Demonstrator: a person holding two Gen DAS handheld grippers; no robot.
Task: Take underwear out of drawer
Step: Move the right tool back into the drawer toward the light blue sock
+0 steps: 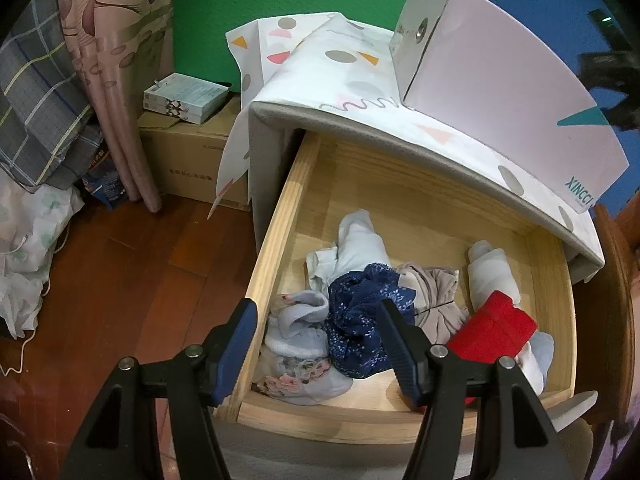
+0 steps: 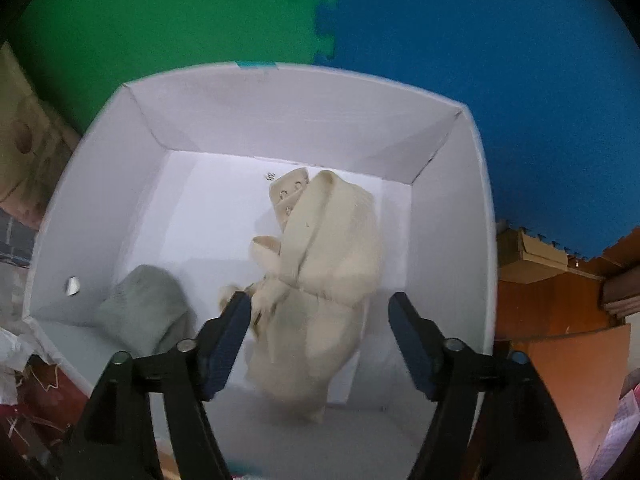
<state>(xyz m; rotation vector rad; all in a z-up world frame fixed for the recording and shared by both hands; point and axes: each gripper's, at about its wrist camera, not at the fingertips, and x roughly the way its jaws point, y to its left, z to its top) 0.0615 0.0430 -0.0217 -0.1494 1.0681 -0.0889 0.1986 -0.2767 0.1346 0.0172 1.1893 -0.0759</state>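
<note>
While crumpled, cream underwear [image 2: 320,288] lies inside white box [image 2: 280,120].

A pink curtain [image 1: 116,80] hangs at the left over a wood floor [image 1: 120,280], with a plaid cloth [image 1: 36,92] bunched beside it. A cardboard carton [image 1: 192,160] stands on the floor against the green wall mat [image 1: 208,12], and small boxes [image 1: 184,98] are stacked on top of it. A white bag [image 1: 28,240] slumps at the far left. A patterned cloth [image 1: 320,64] with grey dots and coloured triangles covers the dresser top and hangs down its side. A blue mat [image 2: 500,80] interlocks with the green one. Brown cardboard [image 2: 560,300] is piled at the right.
</note>
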